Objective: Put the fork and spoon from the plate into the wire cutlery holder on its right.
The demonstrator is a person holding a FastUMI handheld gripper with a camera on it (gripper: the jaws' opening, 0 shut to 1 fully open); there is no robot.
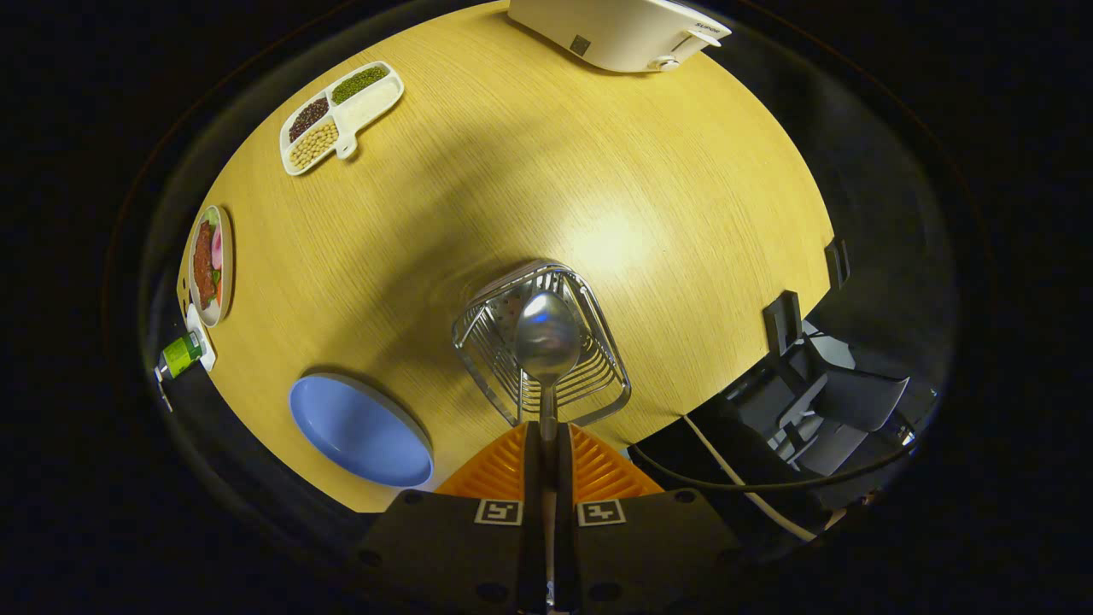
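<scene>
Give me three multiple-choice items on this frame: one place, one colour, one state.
1. Where is the spoon's bowl?
A. over the wire cutlery holder
B. on the blue plate
C. beside the divided tray

2. What colour is the plate?
A. red
B. blue
C. green

3. What are the gripper's fingers doing?
A. open, holding nothing
B. shut on the spoon handle
C. shut on the holder's rim

Key: 1 A, the spoon hangs over the wire cutlery holder; 2 B, the plate is blue; 3 B, the gripper clamps the handle.

The claw grips the spoon over the wire cutlery holder.
</scene>
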